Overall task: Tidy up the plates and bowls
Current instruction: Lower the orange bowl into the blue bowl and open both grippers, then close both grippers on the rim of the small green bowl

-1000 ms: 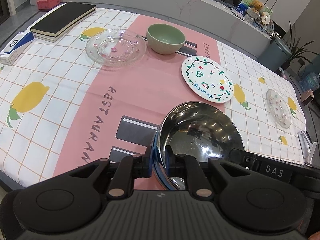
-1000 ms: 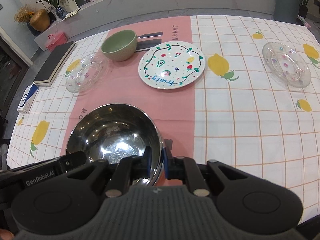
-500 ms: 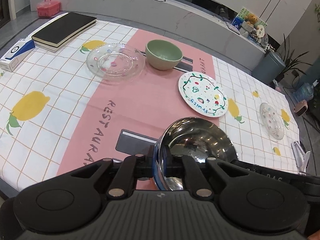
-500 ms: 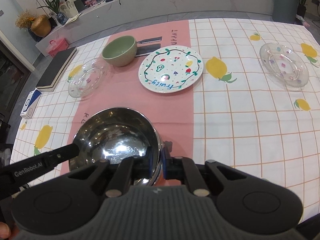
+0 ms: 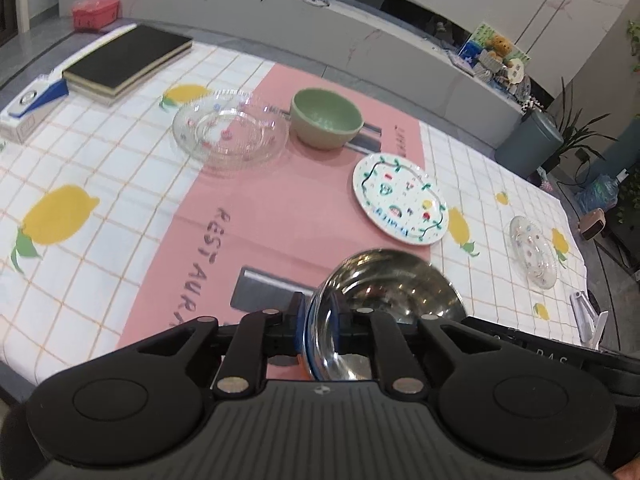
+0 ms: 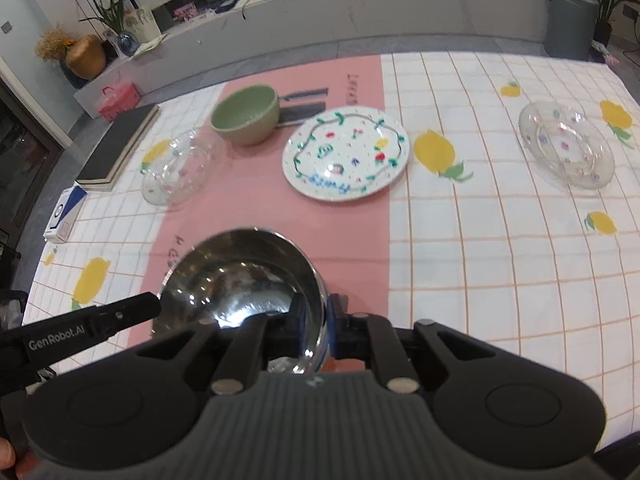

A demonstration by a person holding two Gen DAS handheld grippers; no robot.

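The left claw (image 5: 318, 320) is clamped on the left rim of the shiny round stainless-steel bowl (image 5: 394, 288); the right claw (image 6: 322, 320) pinches the opposite rim, its jaws easing open a touch though the pads are on the metal. The bowl hangs over the near pink strip of the surface (image 6: 500, 264). It looks light, stiff and slick, so thin-rim grips on both sides suit it, held level. Farther off sit a green ceramic bowl (image 6: 246, 114) and a white painted plate (image 6: 346, 154), both breakable.
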